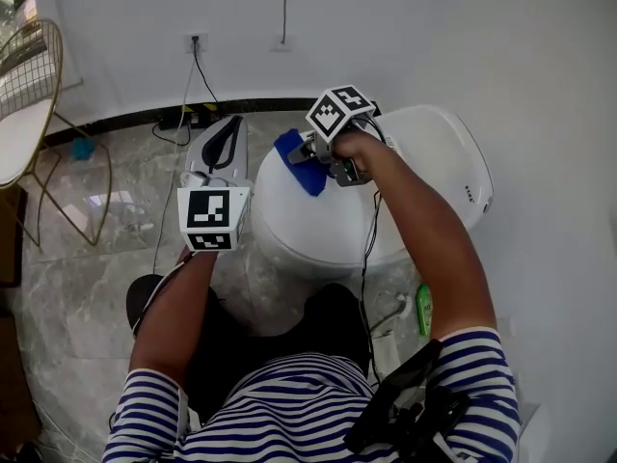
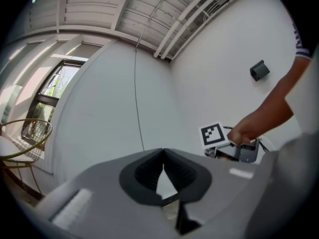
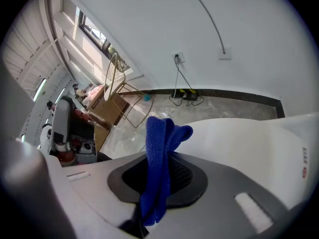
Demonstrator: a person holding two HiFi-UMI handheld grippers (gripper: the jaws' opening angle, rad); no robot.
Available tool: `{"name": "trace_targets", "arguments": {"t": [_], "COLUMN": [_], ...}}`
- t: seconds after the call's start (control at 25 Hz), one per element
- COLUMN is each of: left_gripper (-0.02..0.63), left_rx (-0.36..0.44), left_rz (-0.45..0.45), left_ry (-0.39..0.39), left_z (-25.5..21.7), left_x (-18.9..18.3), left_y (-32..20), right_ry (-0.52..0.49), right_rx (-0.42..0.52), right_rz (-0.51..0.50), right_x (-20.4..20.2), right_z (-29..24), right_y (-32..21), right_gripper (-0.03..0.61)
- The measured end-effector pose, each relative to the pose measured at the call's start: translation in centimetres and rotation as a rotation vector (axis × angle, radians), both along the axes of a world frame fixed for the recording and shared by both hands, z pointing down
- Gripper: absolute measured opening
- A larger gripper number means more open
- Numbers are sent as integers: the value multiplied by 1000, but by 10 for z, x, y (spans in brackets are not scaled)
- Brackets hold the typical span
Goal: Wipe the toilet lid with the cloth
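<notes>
Toilet lid (image 1: 323, 225) lies shut beneath the outstretched right arm, whose right gripper (image 1: 310, 154) is clamped on the blue cloth (image 1: 301, 167) above the lid's far left edge. The left gripper (image 1: 229, 133) hangs left of the toilet, jaws pressed together on nothing. A wire chair (image 1: 34, 85) stands far left, and a green bottle (image 1: 423, 309) sits near right.

I see a navy-and-white striped short-sleeved shirt (image 1: 289, 408) over dark trousers (image 1: 231, 355). My left gripper (image 1: 229, 131) and right gripper (image 1: 310, 157) are grey with black ribbed jaw pads. Each carries a white cube (image 1: 212, 218) with black square markers. A thin black cable (image 1: 369, 239) hangs from the right one.
</notes>
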State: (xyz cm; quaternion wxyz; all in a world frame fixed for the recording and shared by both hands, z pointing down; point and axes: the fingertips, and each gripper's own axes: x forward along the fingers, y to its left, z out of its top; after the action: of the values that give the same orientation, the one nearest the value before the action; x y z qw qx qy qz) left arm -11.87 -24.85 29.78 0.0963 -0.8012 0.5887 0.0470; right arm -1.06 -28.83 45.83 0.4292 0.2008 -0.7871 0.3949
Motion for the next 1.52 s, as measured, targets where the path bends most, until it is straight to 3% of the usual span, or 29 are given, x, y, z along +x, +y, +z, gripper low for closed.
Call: {"name": "trace_targets", "arguments": {"t": [0.56, 0.8, 1.04, 1.52], "left_gripper": [5, 5, 5, 5], "left_rx": [-27, -25, -35, -32], "left_rz": [156, 175, 182, 161], "left_ry": [-4, -14, -18, -25], "left_z": [14, 21, 25, 24], "left_x": [99, 122, 132, 127], "left_y": [-32, -41, -46, -39], "right_ry": [151, 213, 227, 233], "right_rx": [52, 45, 18, 24], "right_rz": [339, 434, 454, 433], "right_x": [254, 326, 347, 333], "right_z": [-20, -2, 23, 26], "right_y": [-5, -5, -4, -2], "right_gripper": [61, 61, 61, 61]}}
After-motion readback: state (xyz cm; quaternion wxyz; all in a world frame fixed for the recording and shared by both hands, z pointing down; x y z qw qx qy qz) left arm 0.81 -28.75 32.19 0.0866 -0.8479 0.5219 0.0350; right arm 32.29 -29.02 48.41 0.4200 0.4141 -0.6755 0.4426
